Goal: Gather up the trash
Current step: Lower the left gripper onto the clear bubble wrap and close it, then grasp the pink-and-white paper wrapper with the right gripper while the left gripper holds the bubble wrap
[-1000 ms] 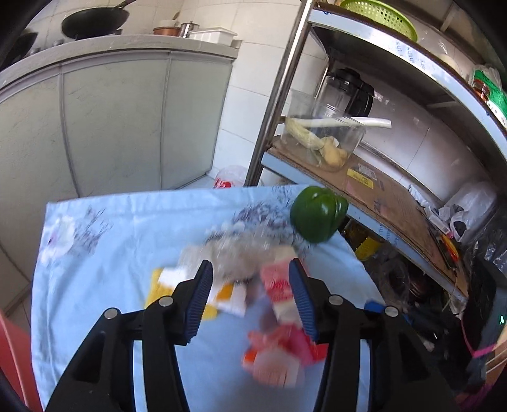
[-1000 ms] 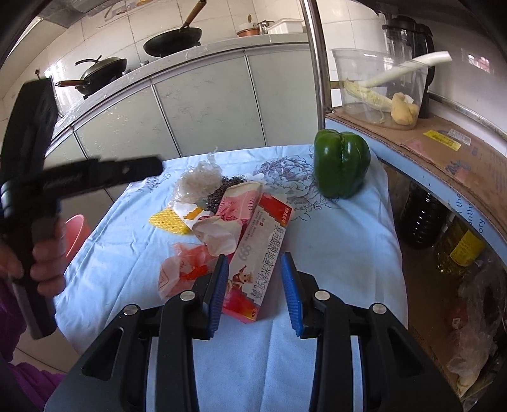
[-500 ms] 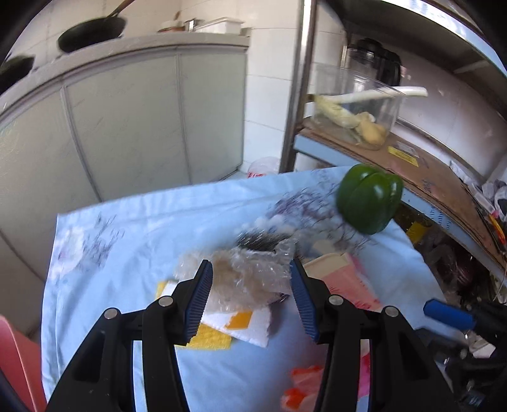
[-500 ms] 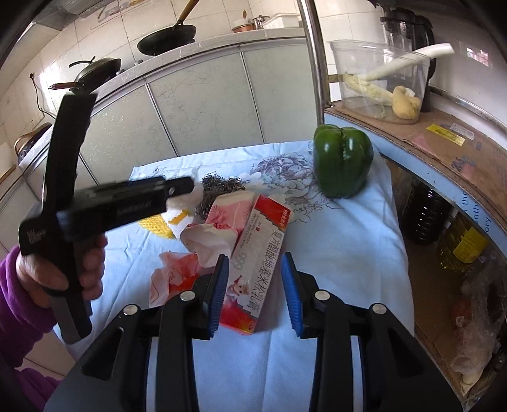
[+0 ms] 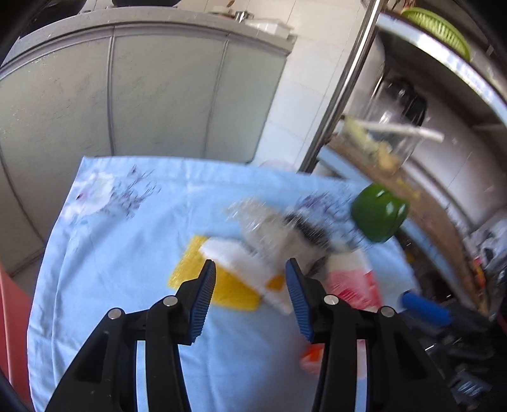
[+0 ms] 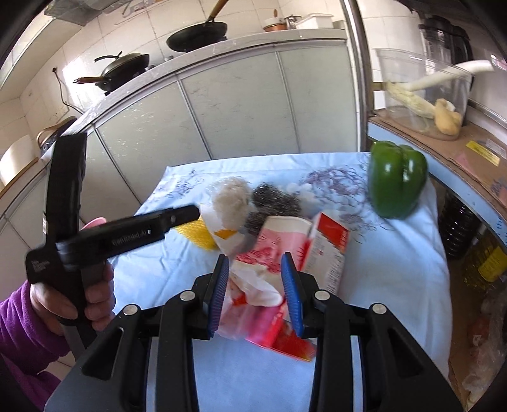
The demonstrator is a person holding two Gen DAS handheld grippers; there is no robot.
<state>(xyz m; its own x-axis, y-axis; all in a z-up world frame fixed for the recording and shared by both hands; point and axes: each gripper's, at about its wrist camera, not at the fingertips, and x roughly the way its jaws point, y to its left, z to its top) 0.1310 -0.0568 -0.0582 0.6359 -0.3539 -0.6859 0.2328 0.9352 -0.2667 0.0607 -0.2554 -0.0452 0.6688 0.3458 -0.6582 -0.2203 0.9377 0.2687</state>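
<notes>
While the trash pile (image 6: pixel 269 241) lay mid-frame on the cloth-covered surface (image 5: pixel 126 253), we held both the left tongs (image 5: pixel 250 272) and right tongs (image 6: pixel 255 269) apart and empty above it, judging that closing on one wrapper came next.

Daylight is filling both views brightly. The left view is smearing with motion blur: the green pepper (image 5: pixel 378 213) and the trash pile (image 5: pixel 272 244) are looking soft. The right view is staying sharper, glare is shining on the wall tiles (image 6: pixel 126 28), and straight lines are bending near the dark edges
</notes>
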